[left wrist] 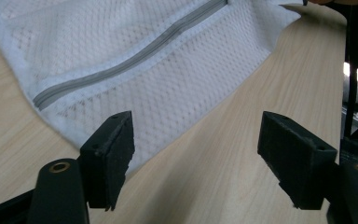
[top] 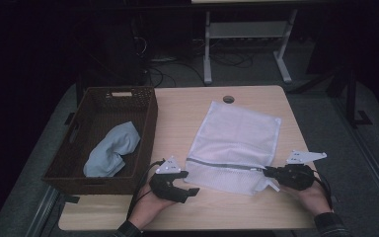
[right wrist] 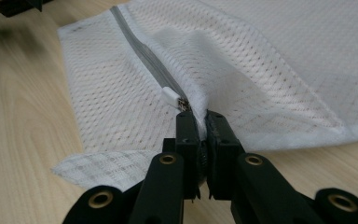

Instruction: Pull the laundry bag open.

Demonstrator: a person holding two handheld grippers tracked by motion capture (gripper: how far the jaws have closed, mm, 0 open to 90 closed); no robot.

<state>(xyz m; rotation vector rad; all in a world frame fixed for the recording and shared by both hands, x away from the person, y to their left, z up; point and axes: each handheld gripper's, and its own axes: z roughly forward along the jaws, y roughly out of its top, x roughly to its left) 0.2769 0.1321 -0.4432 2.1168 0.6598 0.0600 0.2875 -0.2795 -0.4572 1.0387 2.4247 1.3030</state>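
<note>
White mesh laundry bag (top: 237, 143) flat on wooden table (top: 177, 118), right of wicker basket (top: 103, 136) holding pale blue cloth (top: 112, 149). Right gripper (right wrist: 203, 122) clamped on bag's fabric at grey zipper (right wrist: 144, 51) end, beside white pull tab (right wrist: 171, 96). Left gripper (left wrist: 196, 140) spread wide, empty, just off bag's near edge.

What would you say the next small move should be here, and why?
Probably bring the open left gripper forward onto the near left edge of the mesh bag and close on it. The right gripper pinches the fabric by the zipper pull, so the opposite end needs anchoring.
</note>
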